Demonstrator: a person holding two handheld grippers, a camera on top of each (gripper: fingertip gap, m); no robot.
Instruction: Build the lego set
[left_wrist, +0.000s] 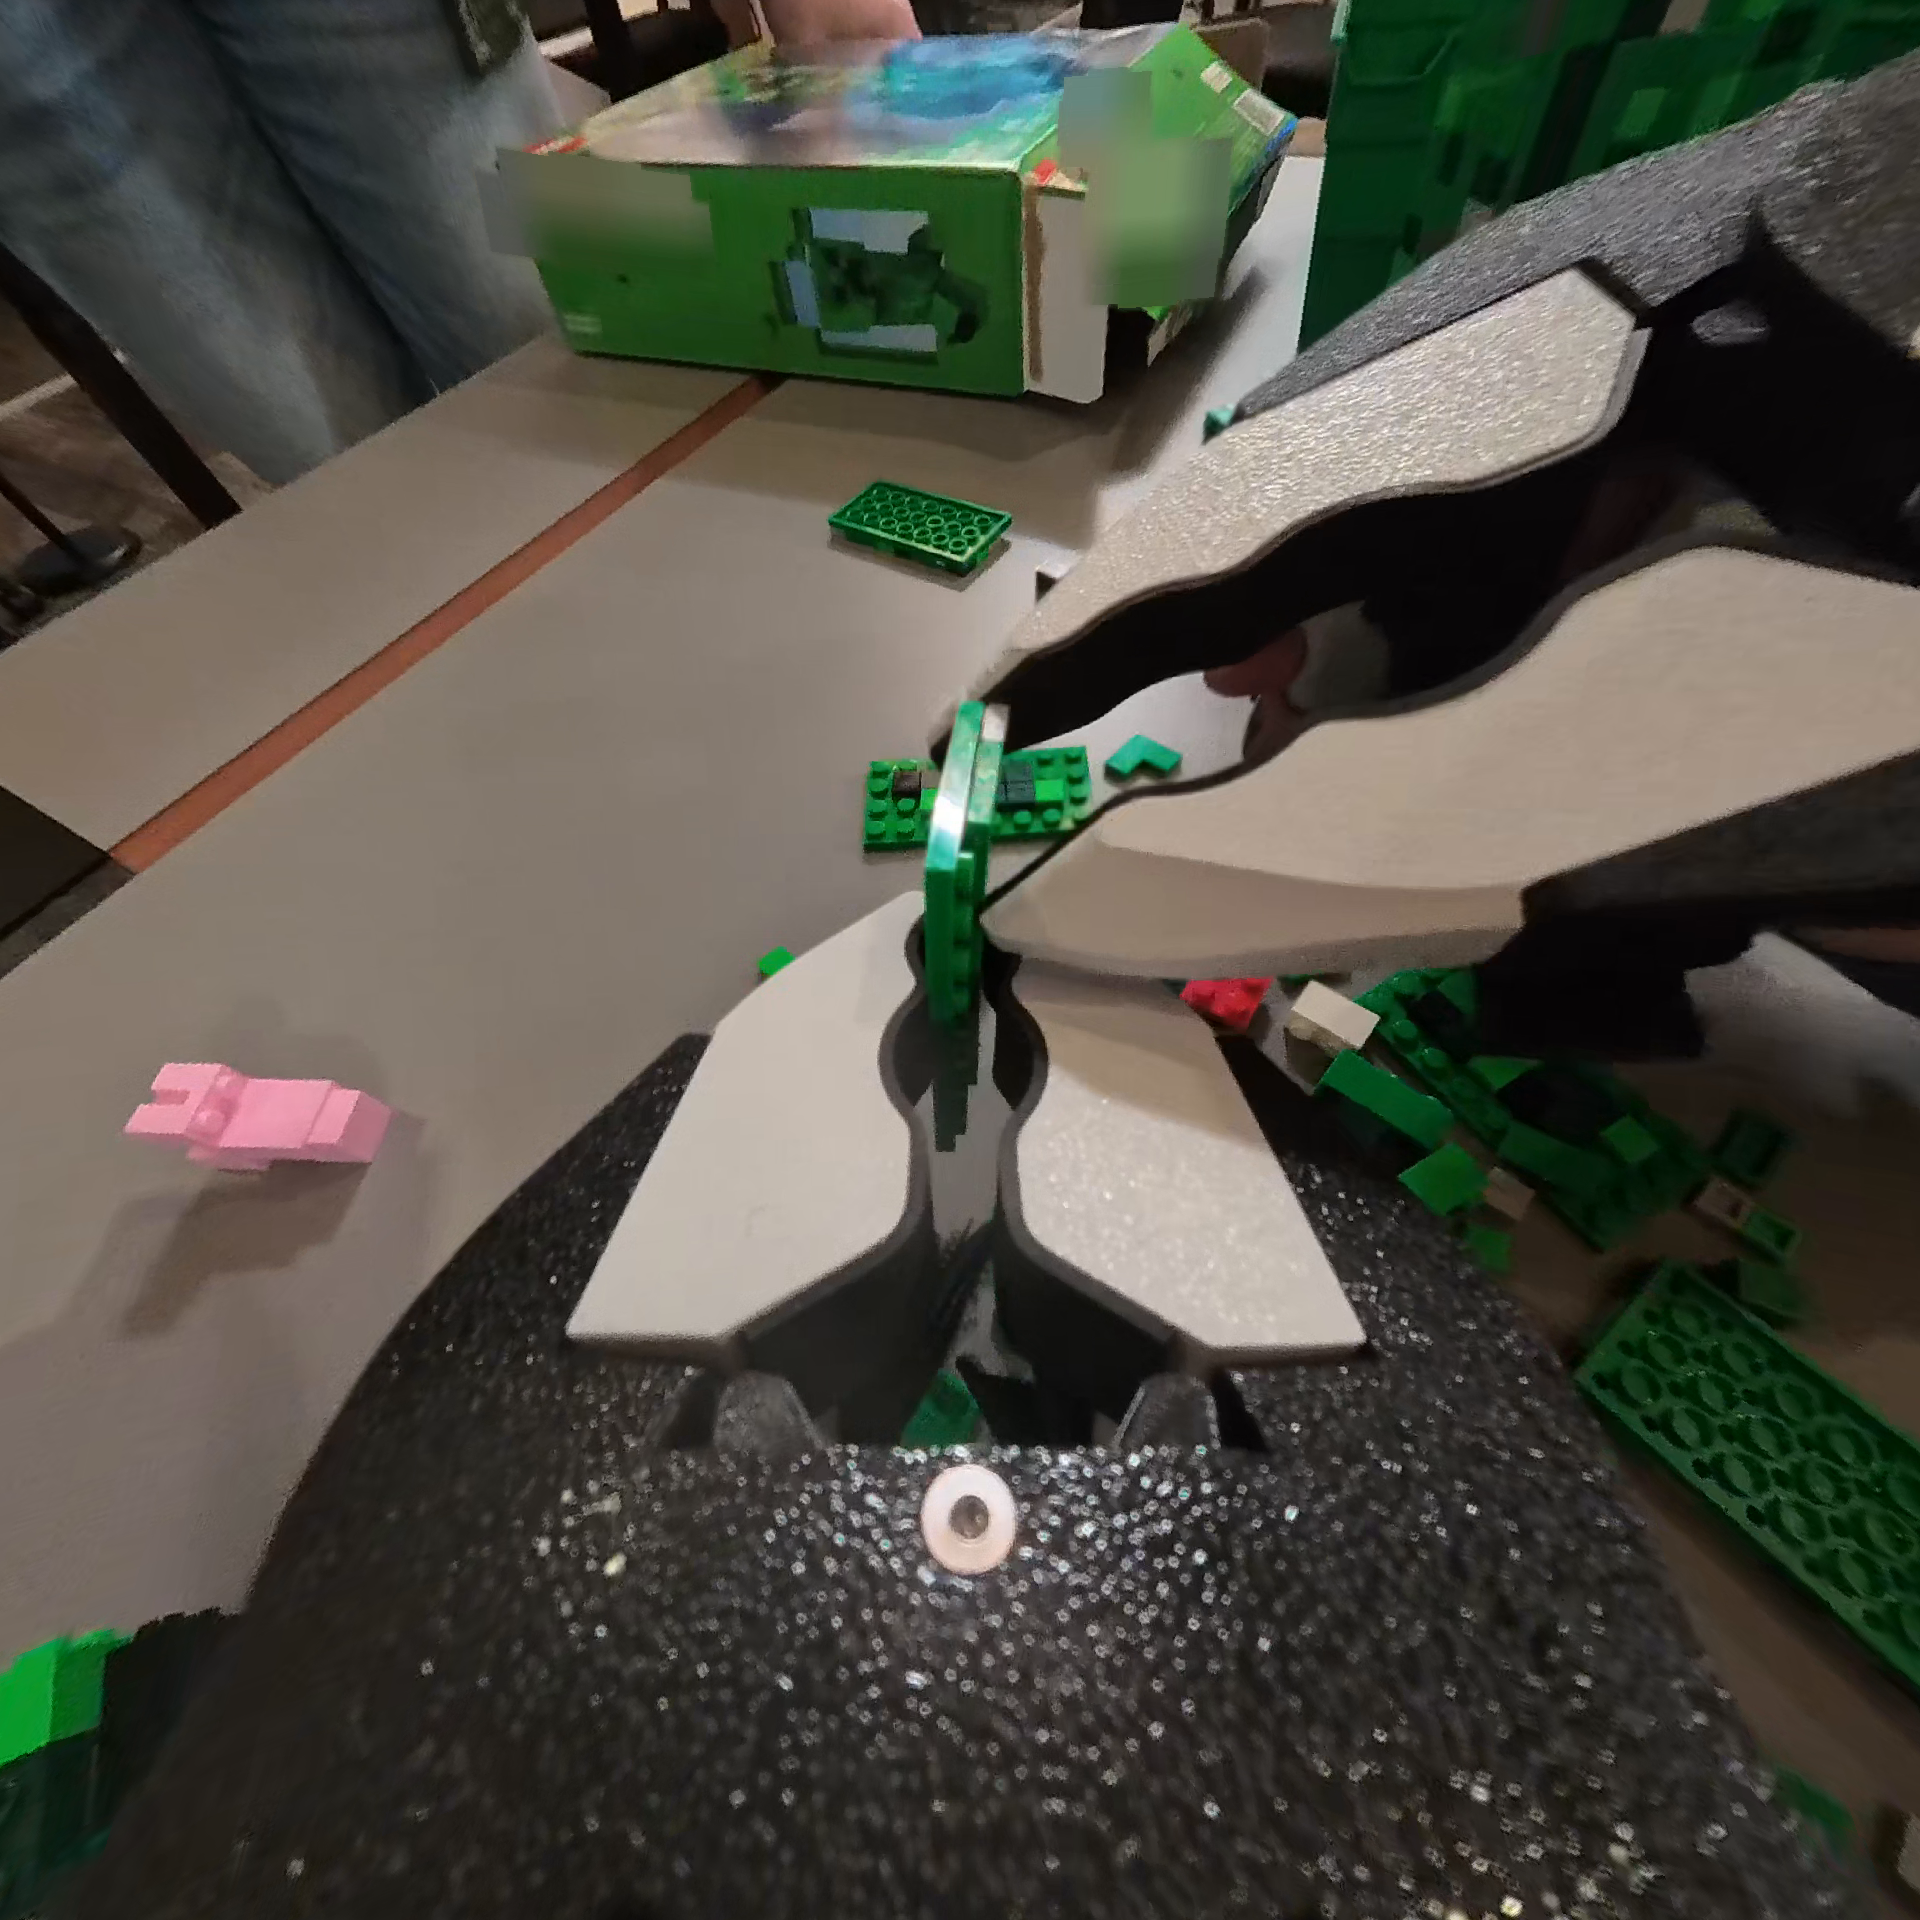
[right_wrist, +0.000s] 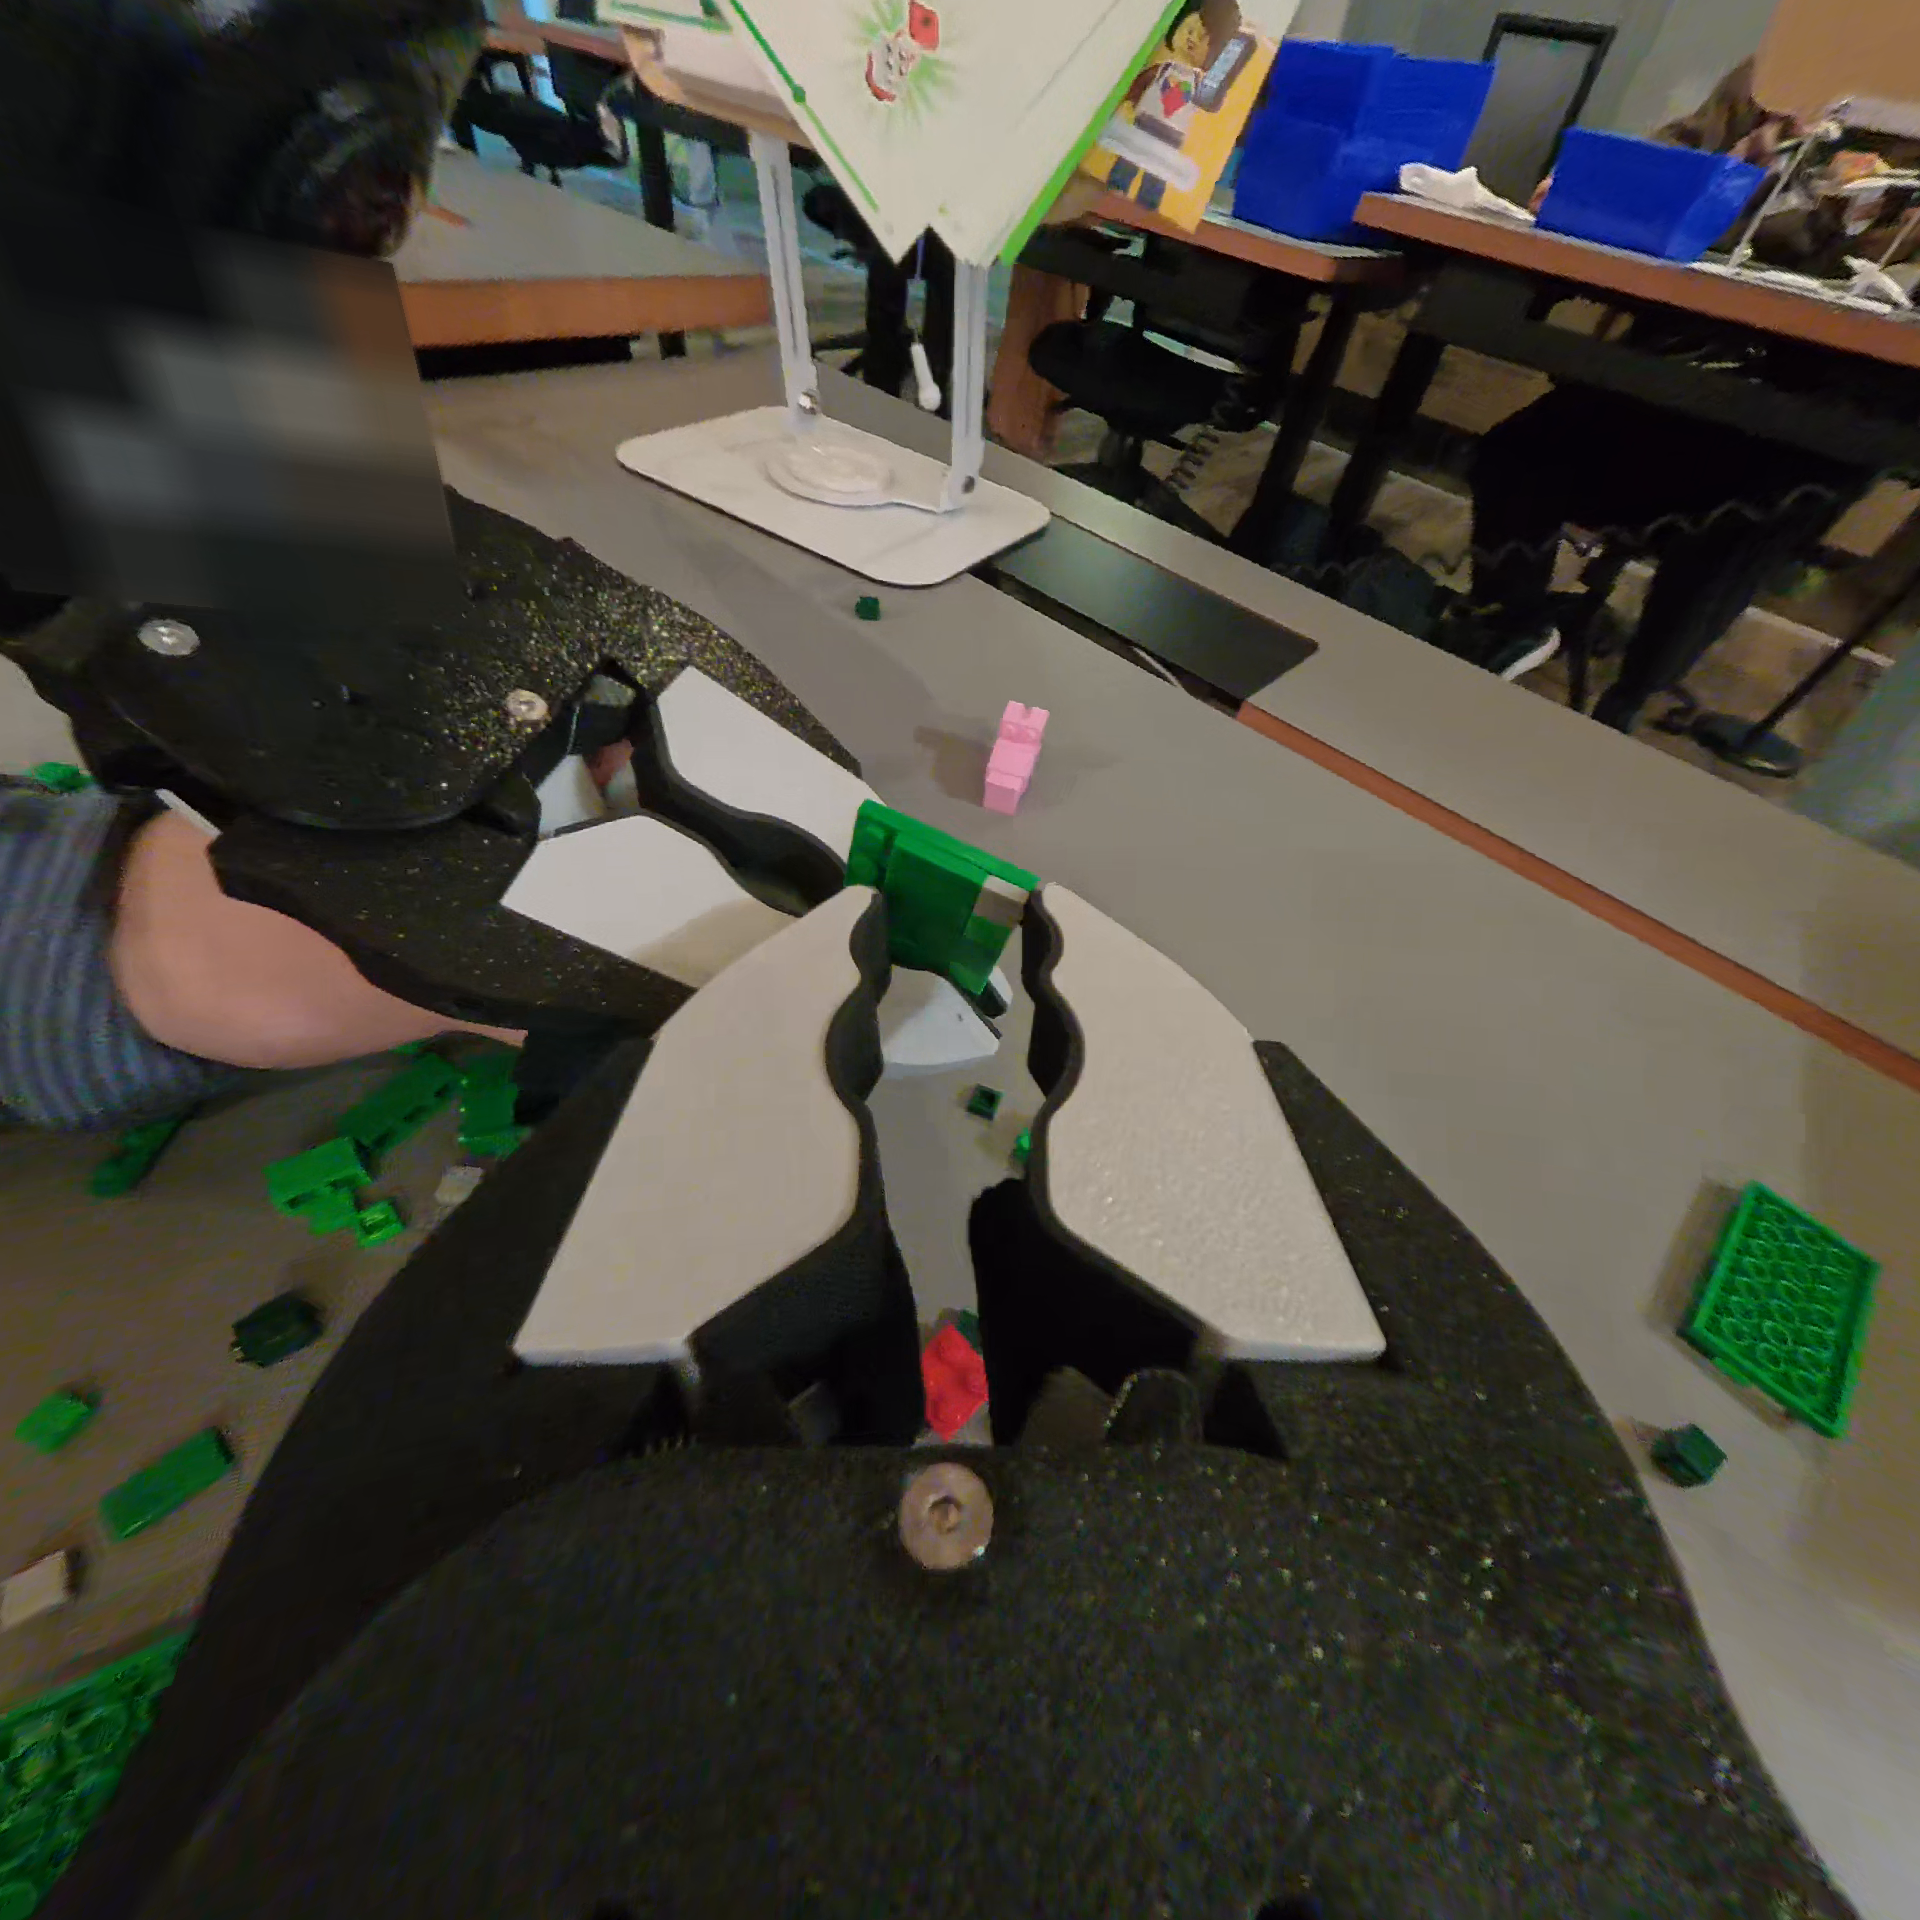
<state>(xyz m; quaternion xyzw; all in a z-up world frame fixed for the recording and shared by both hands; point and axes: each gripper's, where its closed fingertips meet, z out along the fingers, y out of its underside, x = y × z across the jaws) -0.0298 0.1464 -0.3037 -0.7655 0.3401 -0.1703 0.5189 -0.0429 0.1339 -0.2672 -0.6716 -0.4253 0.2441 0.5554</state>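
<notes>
Both views are evenly lit by soft indoor light from above, neither dim nor harsh. The pink brick figure (left_wrist: 260, 1117) throws a soft, blurred shadow onto the grey counter (left_wrist: 436, 831). Speckled glints sparkle across the black body of the left claw (left_wrist: 961, 966), and a thin bright edge shines on the green plate (left_wrist: 961, 821) it grips. Wide-angle bending stretches and smears the edges: the green box (left_wrist: 831, 260) looks soft, and the blue bins (right_wrist: 1351, 125) lean outward.

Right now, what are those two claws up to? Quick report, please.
Left gripper shut on green plate, held on edge. Right gripper pinching the same plate from the side. Nothing between them; loose bricks lie below on the table.
</notes>
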